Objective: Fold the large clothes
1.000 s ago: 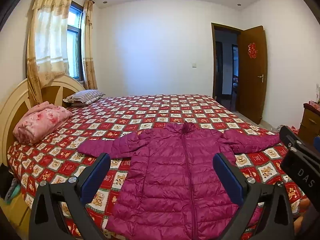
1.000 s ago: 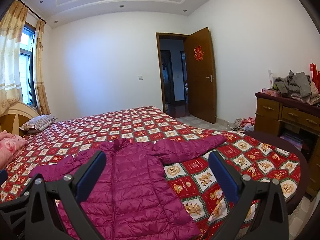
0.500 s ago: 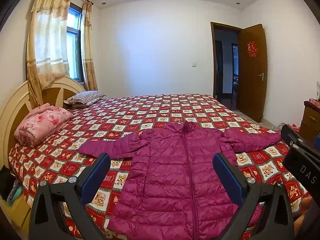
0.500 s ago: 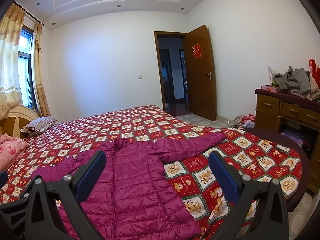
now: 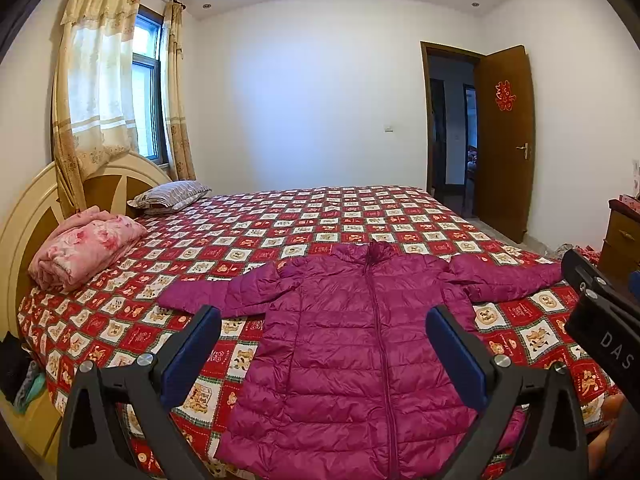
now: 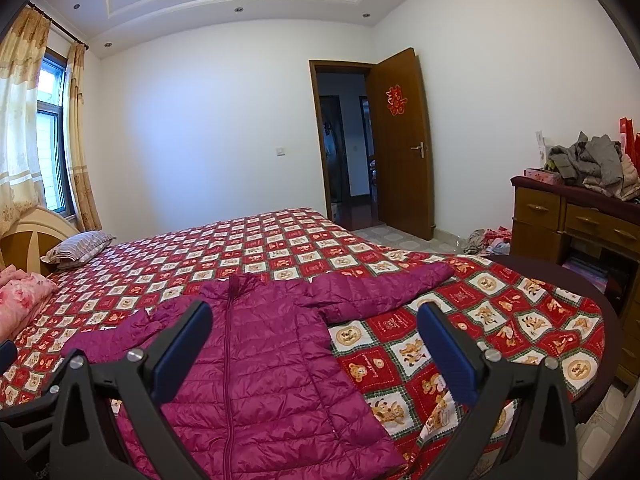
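A magenta quilted puffer jacket [image 5: 360, 344] lies flat and zipped on the bed, collar away from me, both sleeves spread out to the sides. It also shows in the right wrist view [image 6: 256, 364]. My left gripper [image 5: 322, 356] is open and empty, held above the jacket's lower half near the bed's front edge. My right gripper [image 6: 314, 354] is open and empty, above the jacket's right side and hem. The right gripper's body shows at the right edge of the left wrist view [image 5: 600, 332].
The bed has a red checked bear-print cover [image 5: 320, 220]. A folded pink blanket [image 5: 84, 252] and a striped pillow [image 5: 172, 196] lie by the headboard. A wooden dresser [image 6: 576, 224] piled with clothes stands right. An open door [image 6: 400, 148] is beyond.
Both grippers have tilted or drawn back slightly, so the jacket sits a little lower in each view. The jacket has not moved and both grippers stay open.
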Demonstrator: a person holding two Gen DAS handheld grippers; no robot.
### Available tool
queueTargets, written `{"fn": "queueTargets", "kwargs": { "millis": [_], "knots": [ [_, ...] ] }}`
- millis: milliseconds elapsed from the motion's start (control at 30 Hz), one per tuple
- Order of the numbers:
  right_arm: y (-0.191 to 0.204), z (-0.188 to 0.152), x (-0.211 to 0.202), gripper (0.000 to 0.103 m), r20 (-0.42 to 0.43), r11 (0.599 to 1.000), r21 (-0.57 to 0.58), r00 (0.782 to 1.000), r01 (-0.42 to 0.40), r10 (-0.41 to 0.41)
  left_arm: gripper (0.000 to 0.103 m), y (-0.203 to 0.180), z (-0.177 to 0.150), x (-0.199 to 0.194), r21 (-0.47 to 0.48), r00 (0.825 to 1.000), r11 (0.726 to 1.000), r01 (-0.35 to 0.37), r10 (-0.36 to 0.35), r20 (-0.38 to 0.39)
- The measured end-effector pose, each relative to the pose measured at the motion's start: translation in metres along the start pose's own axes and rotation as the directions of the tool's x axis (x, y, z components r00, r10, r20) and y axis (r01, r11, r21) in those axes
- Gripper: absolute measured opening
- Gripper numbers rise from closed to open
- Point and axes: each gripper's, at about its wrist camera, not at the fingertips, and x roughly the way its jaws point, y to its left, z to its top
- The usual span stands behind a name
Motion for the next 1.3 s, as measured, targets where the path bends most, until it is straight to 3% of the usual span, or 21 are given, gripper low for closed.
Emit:
{"fn": "queueTargets", "kwargs": {
  "millis": [400, 500, 567, 733, 867, 933, 1033, 1133, 1200, 1300],
  "knots": [
    [0.001, -0.002, 0.020, 0.103, -0.030, 1.000, -0.008, 1.000, -0.005, 0.005, 0.102, 0.001, 0.001, 0.018, -0.001, 1.000, 1.000, 0.012, -0.012, -0.026],
    [-0.006, -0.007, 0.038, 0.103, -0.054, 1.000, -0.017, 0.999, 0.005, -0.006, 0.102, 0.000, -0.003, 0.043, 0.007, 0.997, 1.000, 0.017, -0.017, -0.076],
    [-0.016, -0.013, 0.059, 0.103, -0.099, 1.000, -0.019, 0.995, 0.014, -0.016, 0.102, 0.005, -0.010, 0.068, -0.014, 0.987, 0.998, 0.057, -0.058, -0.148],
    [-0.059, -0.034, 0.109, 0.103, -0.271, 0.997, 0.039, 0.961, 0.062, -0.049, 0.102, 0.029, -0.032, 0.132, -0.116, 0.947, 0.988, 0.103, -0.133, -0.294],
    [-0.095, -0.034, 0.154, 0.082, -0.372, 0.995, 0.044, 0.926, 0.085, -0.062, 0.102, 0.046, -0.041, 0.180, -0.120, 0.927, 0.990, 0.074, -0.112, -0.358],
    [-0.120, -0.026, 0.183, 0.080, -0.419, 0.991, 0.068, 0.905, 0.119, -0.080, 0.102, 0.052, -0.037, 0.202, -0.121, 0.923, 0.991, 0.064, -0.105, -0.370],
    [-0.166, -0.006, 0.230, 0.080, -0.480, 0.963, 0.223, 0.877, 0.150, -0.025, 0.102, 0.067, -0.023, 0.239, -0.145, 0.920, 0.987, 0.076, -0.125, -0.371],
    [-0.217, 0.010, 0.280, 0.080, -0.490, 0.887, 0.403, 0.872, 0.227, 0.000, 0.102, 0.082, -0.008, 0.281, -0.190, 0.927, 0.980, 0.057, -0.122, -0.355],
    [-0.240, 0.014, 0.317, 0.080, -0.500, 0.857, 0.424, 0.865, 0.292, -0.048, 0.102, 0.090, -0.003, 0.306, -0.215, 0.930, 0.976, 0.046, -0.120, -0.347],
    [-0.257, 0.010, 0.362, 0.078, -0.520, 0.834, 0.388, 0.840, 0.393, -0.154, 0.102, 0.093, -0.008, 0.343, -0.196, 0.935, 0.981, -0.009, -0.062, -0.351]
  ]
}}
